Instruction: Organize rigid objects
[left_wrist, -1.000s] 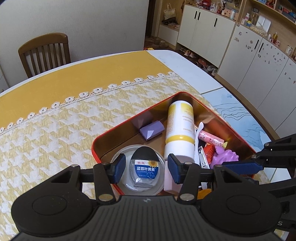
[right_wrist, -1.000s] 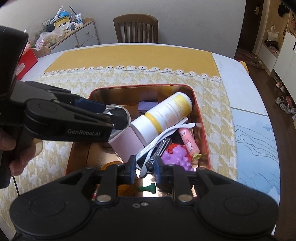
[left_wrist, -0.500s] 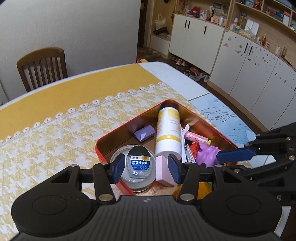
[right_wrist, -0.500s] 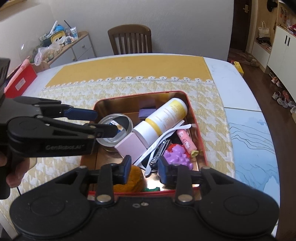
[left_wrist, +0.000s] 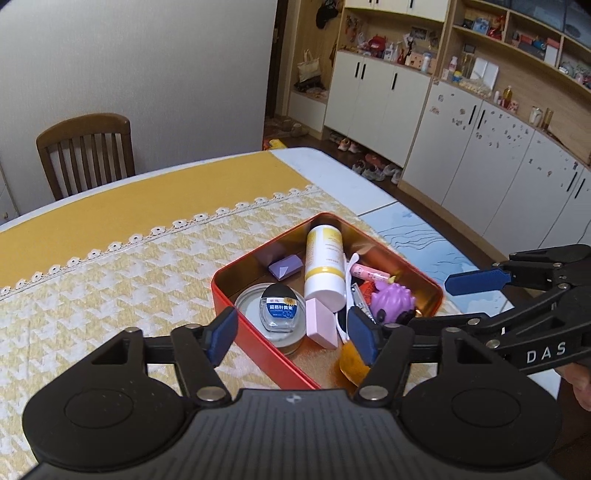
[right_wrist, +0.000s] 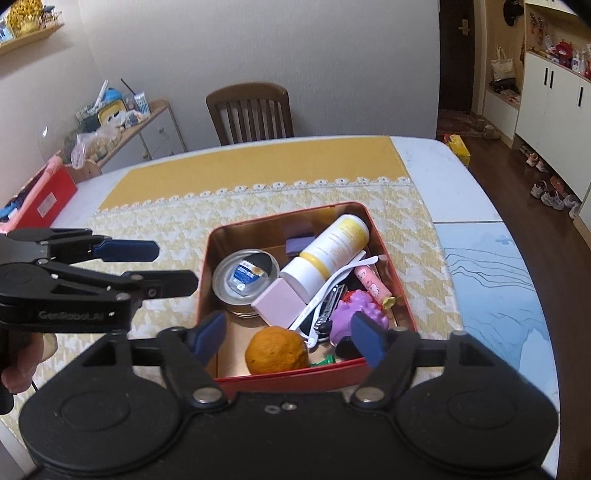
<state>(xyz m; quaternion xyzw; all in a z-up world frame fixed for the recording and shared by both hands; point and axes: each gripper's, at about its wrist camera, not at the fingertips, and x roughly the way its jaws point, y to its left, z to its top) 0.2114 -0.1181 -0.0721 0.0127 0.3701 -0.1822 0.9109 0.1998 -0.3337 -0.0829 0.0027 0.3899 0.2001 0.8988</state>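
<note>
Red tin (right_wrist: 306, 376) of small objects on the tabletop (left_wrist: 110, 266), left tool (left_wrist: 288, 338) and right tool (right_wrist: 288, 334) both spread wide, empty, above its near edge, orange (right_wrist: 277, 350) fully visible only from the right wrist, mostly hidden in the left

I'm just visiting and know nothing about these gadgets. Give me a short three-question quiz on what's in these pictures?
1. True or false: the orange lies inside the red tin.
2. The white bottle is: A upright, B on its side, C outside the tin.
3. Fill in: the left gripper and right gripper are both ____, holding nothing.

Key: 1 true; 2 B; 3 open.
</note>
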